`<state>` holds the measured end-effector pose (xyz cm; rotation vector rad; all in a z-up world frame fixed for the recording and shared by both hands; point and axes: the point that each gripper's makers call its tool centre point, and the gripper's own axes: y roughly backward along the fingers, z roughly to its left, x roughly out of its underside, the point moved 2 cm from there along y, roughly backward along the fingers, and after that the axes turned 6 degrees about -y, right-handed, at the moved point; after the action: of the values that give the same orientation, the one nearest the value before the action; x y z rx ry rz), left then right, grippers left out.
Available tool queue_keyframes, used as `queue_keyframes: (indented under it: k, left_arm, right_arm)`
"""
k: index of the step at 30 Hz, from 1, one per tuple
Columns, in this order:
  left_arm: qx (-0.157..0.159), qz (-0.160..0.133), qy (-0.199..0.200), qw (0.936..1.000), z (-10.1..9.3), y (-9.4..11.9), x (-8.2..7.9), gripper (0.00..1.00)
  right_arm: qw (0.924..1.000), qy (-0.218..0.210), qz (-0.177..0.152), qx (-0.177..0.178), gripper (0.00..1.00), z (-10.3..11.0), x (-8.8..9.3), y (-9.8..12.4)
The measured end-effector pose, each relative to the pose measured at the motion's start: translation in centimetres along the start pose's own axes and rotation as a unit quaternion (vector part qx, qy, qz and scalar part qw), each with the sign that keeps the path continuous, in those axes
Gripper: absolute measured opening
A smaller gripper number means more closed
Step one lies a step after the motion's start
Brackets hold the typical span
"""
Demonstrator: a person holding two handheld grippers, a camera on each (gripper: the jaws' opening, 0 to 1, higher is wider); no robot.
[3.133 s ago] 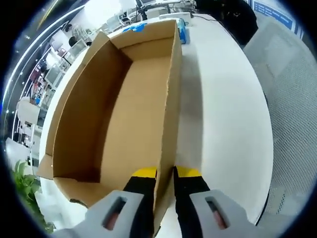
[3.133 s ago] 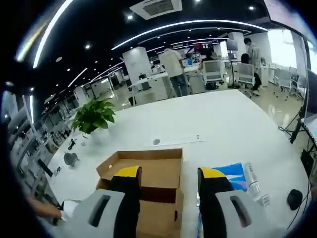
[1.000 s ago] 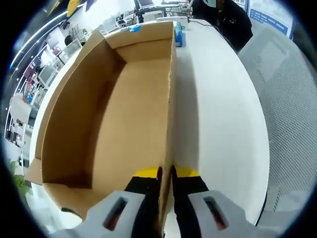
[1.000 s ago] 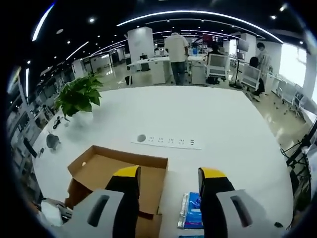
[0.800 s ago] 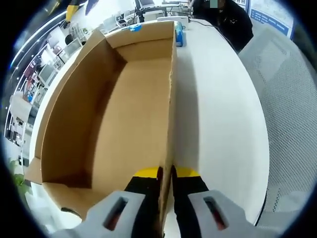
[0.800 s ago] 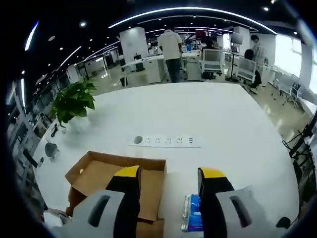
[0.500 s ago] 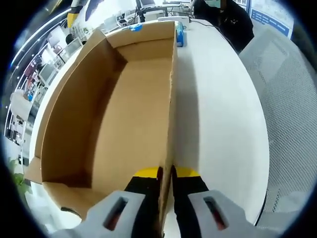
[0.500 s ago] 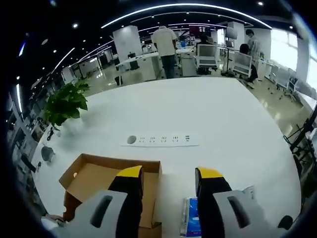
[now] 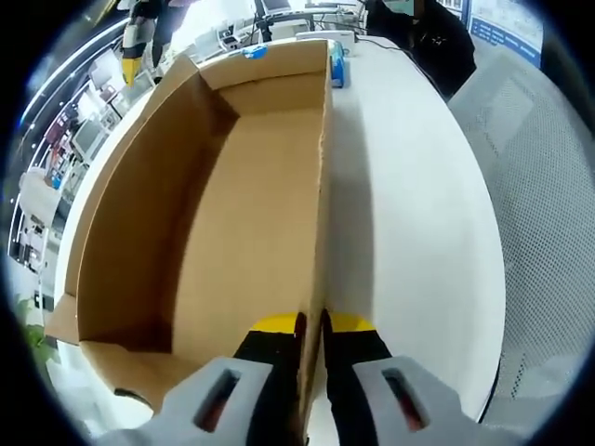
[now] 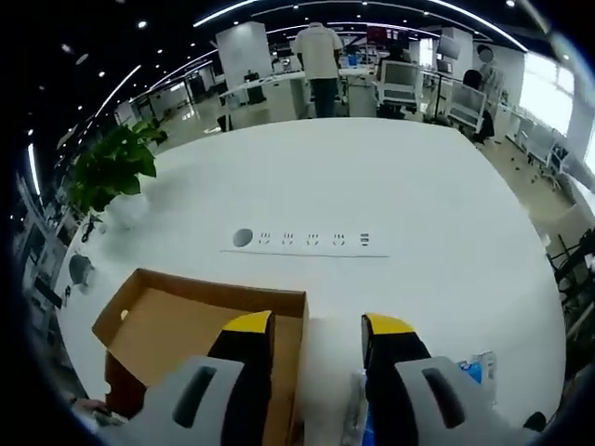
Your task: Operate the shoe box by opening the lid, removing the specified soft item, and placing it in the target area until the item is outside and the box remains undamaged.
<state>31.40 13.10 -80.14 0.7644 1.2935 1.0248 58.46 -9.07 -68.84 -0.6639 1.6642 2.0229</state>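
While one left gripper [image 9: 310,327] clamps one shoe box [image 9: 232,186] wall, right gripper [image 10: 310,336] jaws apart.

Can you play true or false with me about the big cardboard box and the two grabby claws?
1. The left gripper is pinching the side wall of the cardboard box. True.
2. A fluffy toy lies inside the box. False: the inside of the box seen in the left gripper view is bare cardboard.
3. The right gripper is squeezing a blue packet. False: its jaws stand apart with nothing between them, above the white table.
4. A green plant stands on the table, beyond the box. True.
5. A row of sockets is set into the tabletop. True.
6. The box's lid is shut tight. False: the box is open at the top.
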Motion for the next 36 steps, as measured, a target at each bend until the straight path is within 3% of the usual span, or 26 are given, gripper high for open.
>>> queue_keyframes:
  k: [4,6,8,11,14,19,26,30,36]
  left_arm:
    - [0.000,0.000,0.000,1.0000,0.0,0.0,0.0,0.08]
    - [-0.001,0.000,-0.003,1.0000,0.0,-0.1,-0.1,0.08]
    - [-0.002,-0.002,-0.009,1.0000,0.0,-0.1,-0.1,0.08]
    - [0.000,-0.003,-0.008,1.0000,0.0,-0.1,-0.2,0.08]
    - [-0.001,-0.003,-0.010,0.9999,0.0,-0.1,-0.3,0.08]
    - [0.000,-0.004,-0.010,0.9999,0.0,-0.1,-0.3,0.08]
    - [-0.001,-0.005,-0.013,0.9999,0.1,-0.1,-0.3,0.08]
    - [0.000,-0.004,-0.011,0.9999,0.1,-0.1,-0.3,0.08]
    - [0.000,-0.004,-0.010,0.9999,0.2,-0.1,-0.3,0.08]
  right_arm:
    - [0.9999,0.006,0.013,0.005,0.38,0.3,1.0,-1.0]
    - [0.9997,-0.001,0.022,0.007,0.38,0.0,1.1,-2.6]
    - [0.9988,0.013,0.045,0.015,0.38,-0.1,2.2,-3.2]
    - [0.9985,0.029,0.041,0.020,0.38,-0.3,2.3,-4.8]
    - [0.9969,0.024,0.072,0.023,0.20,-0.4,3.6,-5.0]
    - [0.9950,0.013,0.095,0.030,0.18,-1.1,3.6,-6.9]
    - [0.9945,-0.001,0.101,0.027,0.11,-1.1,3.7,-7.8]
    - [0.9943,-0.004,0.104,0.021,0.01,-0.8,3.6,-8.0]
    - [0.9956,0.008,0.091,0.021,0.00,-0.9,3.5,-7.7]
